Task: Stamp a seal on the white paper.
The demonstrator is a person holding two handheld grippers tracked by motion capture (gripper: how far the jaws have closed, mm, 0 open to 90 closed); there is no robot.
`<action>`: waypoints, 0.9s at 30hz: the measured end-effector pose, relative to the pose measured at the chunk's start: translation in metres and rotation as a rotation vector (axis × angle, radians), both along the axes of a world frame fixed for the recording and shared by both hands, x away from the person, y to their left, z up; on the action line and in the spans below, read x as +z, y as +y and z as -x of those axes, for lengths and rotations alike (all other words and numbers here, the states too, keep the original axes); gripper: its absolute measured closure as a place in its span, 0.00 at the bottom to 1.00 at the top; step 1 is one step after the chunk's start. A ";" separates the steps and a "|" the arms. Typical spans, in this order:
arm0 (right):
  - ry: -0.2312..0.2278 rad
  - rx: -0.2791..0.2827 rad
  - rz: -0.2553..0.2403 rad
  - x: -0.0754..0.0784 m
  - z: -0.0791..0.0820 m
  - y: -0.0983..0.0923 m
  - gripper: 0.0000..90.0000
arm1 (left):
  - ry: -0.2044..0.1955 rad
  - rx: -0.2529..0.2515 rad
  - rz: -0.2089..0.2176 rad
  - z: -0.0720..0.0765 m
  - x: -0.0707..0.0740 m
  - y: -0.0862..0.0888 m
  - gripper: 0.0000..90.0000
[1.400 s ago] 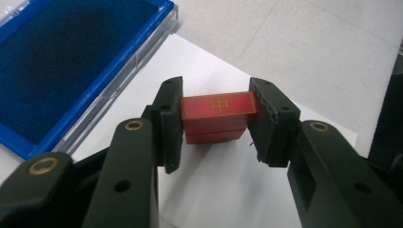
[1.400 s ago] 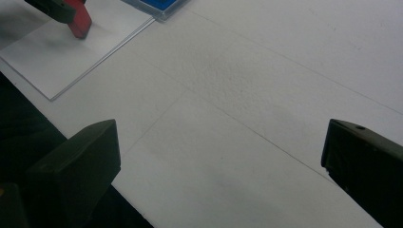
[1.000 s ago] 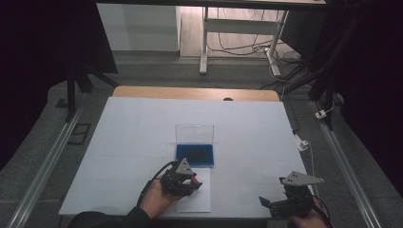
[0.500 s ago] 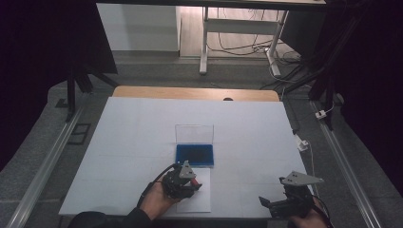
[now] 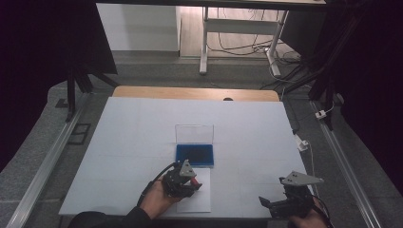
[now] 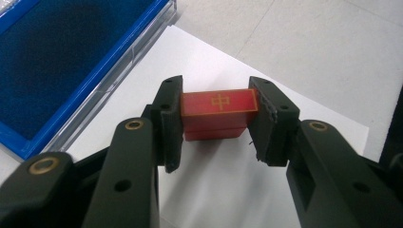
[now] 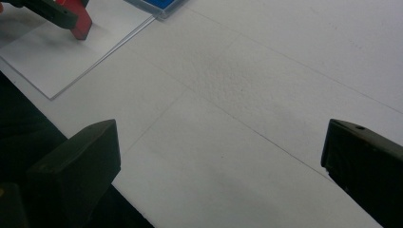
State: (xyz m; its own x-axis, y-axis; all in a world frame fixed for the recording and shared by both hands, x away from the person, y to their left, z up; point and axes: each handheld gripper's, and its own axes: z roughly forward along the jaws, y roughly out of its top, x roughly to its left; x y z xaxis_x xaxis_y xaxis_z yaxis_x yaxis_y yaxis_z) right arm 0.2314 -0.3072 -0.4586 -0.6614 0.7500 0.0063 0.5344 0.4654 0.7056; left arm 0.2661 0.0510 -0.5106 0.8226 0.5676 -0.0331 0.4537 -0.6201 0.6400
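Left gripper [image 6: 216, 121] pinching a red block [image 6: 217, 114] over a white sheet [image 5: 197, 197] at six o'clock on the table [image 5: 133, 137]. Blue tray [image 5: 195, 155] just beyond at twelve o'clock, touching the sheet's far edge. Right gripper [image 7: 221, 156] spread wide at four o'clock near the front edge, bare tabletop ahead.

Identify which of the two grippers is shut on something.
The left gripper, clamped on the red stamp block over white paper; the right gripper stands wide open.
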 end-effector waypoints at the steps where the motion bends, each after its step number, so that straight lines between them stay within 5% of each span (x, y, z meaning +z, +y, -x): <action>1: 0.000 0.000 0.001 0.000 0.000 0.000 0.00 | -0.003 0.000 -0.002 0.000 0.000 0.000 0.65; 5: 0.000 0.002 0.003 0.000 0.000 0.000 0.00 | -0.020 0.001 -0.028 0.003 0.001 -0.003 0.65; 13: -0.001 0.001 0.001 0.000 0.000 0.000 0.00 | 0.041 -0.005 0.021 -0.005 0.001 0.003 0.65; 27: -0.003 0.002 -0.001 0.000 0.000 0.000 0.00 | 0.026 -0.018 -0.001 -0.006 0.003 -0.001 0.64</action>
State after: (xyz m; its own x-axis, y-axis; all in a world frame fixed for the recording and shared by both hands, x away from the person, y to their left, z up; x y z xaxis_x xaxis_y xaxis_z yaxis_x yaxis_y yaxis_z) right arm 0.2312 -0.3072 -0.4586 -0.6628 0.7488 0.0049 0.5314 0.4658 0.7076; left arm 0.2719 0.0505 -0.5075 0.8316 0.5527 -0.0537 0.4587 -0.6291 0.6276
